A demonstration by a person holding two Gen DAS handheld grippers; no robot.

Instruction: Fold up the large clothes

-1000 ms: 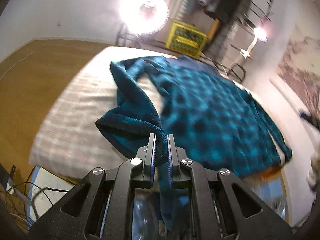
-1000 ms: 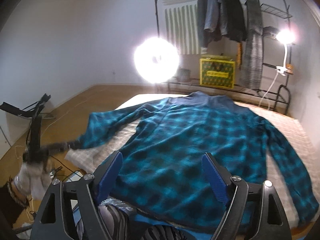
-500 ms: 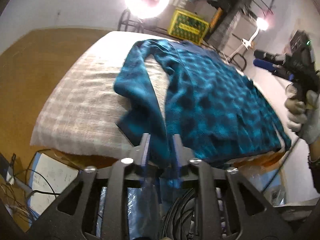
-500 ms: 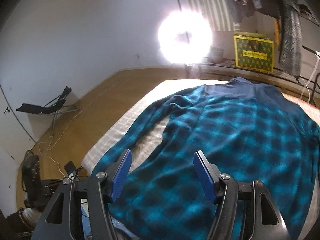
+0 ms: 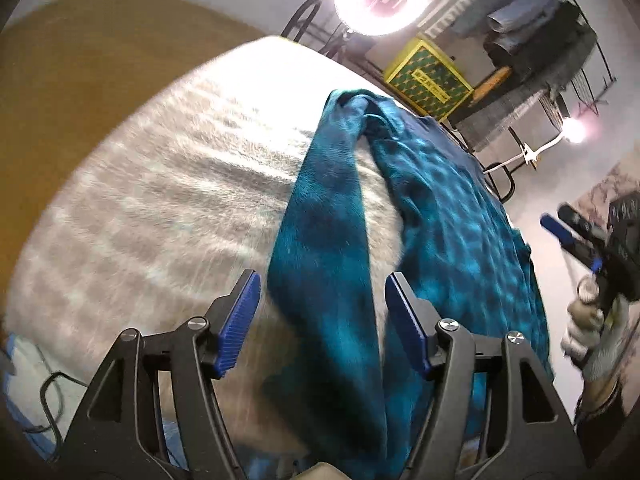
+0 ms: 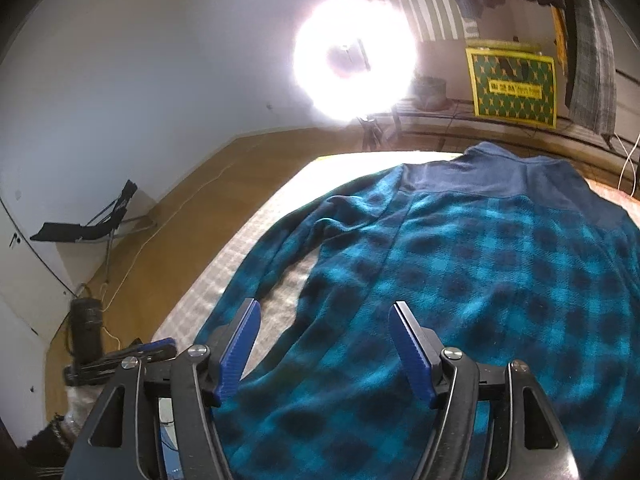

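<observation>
The left tongs (image 5: 322,312) have just been opening, released, the shirt's (image 6: 460,280) sleeve (image 5: 324,248) lying loose between them. The right tongs (image 6: 326,344) are hanging released over the shirt's near edge, with bare bed (image 5: 160,200) lying open leftward.

Yellow crate (image 6: 514,82) label, seemingly illegible

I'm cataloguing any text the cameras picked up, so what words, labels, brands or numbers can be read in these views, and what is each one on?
Nothing here can be read.
Yellow and green crate: a yellow band across its face carries dark characters, too blurred to make out in either view.
Teal plaid shirt: no tag or print visible.
Left tongs and right tongs: no markings visible.
</observation>
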